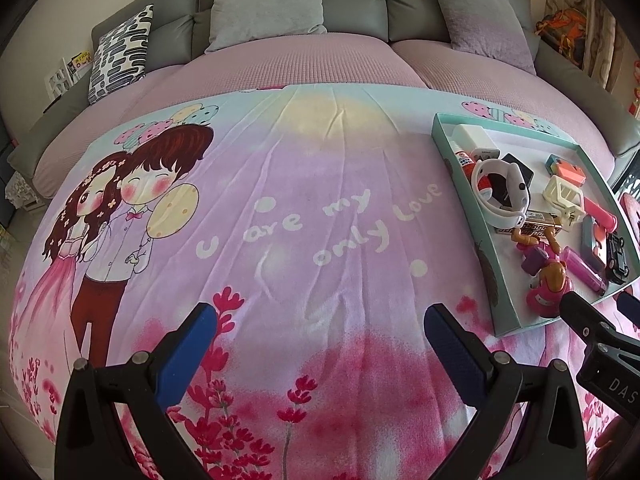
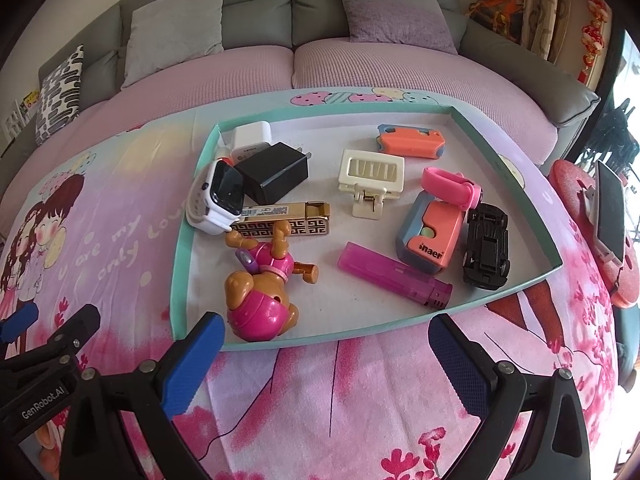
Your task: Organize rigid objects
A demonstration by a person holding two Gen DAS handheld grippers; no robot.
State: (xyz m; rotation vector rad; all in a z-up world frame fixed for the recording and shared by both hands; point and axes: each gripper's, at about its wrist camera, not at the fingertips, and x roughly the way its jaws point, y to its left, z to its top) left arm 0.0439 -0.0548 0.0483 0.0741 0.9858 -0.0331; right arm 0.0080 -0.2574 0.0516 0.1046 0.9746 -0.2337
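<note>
Spread over the sofa, a cartoon blanket (image 1: 304, 216) carries the teal tray (image 2: 182, 240) of toys. Only the right wrist view shows the purple lighter (image 2: 394, 276) whole. Left gripper (image 1: 320, 344) and right gripper (image 2: 326, 360) gape wide, empty.

Tray (image 2: 182, 240) is packed, barely any gaps between toys; the pink dog (image 2: 258, 300) blocks its near edge. Blanket (image 1: 300, 208) left of it is wide open.

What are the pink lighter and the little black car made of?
Pink lighter: probably see-through plastic, since its body looks tinted and translucent, with a darker, more solid end.
Black toy car: likely hard plastic with a slight shine; it lies upside down, showing moulded underside detail. It could have metal parts.
</note>
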